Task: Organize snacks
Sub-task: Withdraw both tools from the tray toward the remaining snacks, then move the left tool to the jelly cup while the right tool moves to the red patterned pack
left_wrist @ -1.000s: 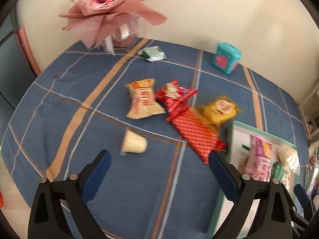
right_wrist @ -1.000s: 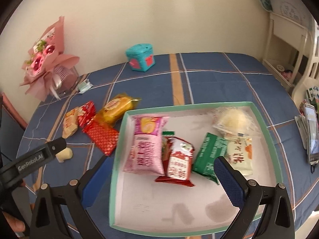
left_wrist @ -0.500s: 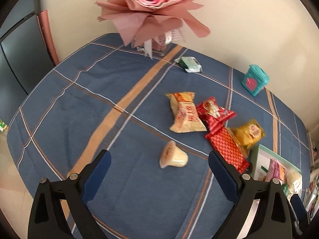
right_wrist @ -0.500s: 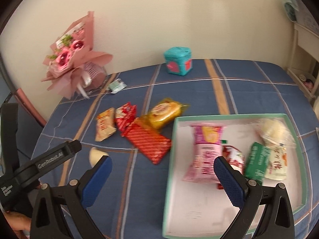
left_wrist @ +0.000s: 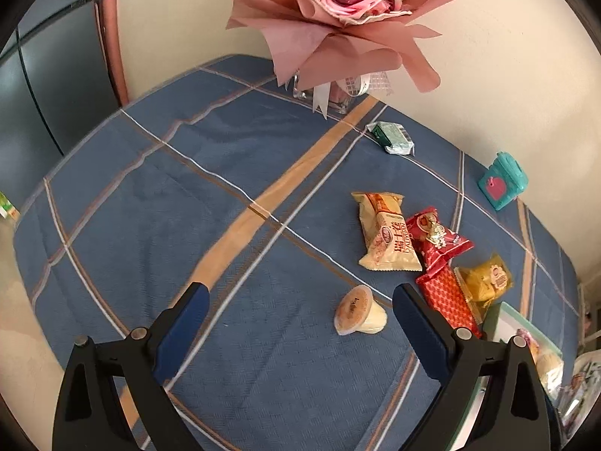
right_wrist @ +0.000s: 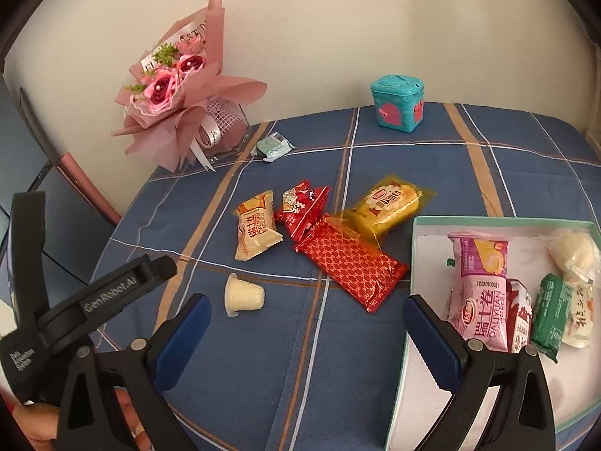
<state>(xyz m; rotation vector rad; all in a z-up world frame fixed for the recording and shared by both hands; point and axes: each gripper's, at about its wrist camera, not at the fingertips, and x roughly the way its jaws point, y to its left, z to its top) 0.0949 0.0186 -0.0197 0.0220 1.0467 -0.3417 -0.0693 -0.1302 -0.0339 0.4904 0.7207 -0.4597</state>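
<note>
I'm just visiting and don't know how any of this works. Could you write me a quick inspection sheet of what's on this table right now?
Surface: table under a blue plaid tablecloth.
Job's things: white tray with a green rim at the right holds a pink snack pack and other packets. Loose on the cloth: jelly cup on its side, cream packet, red candy packet, red patterned packet, yellow packet, small green packet.
Clutter: pink flower bouquet, teal box.
Grippers: left gripper open, empty; right gripper open, empty, above the cloth.
Cables: nothing seen.
Surroundings: cream wall behind the table.
</note>
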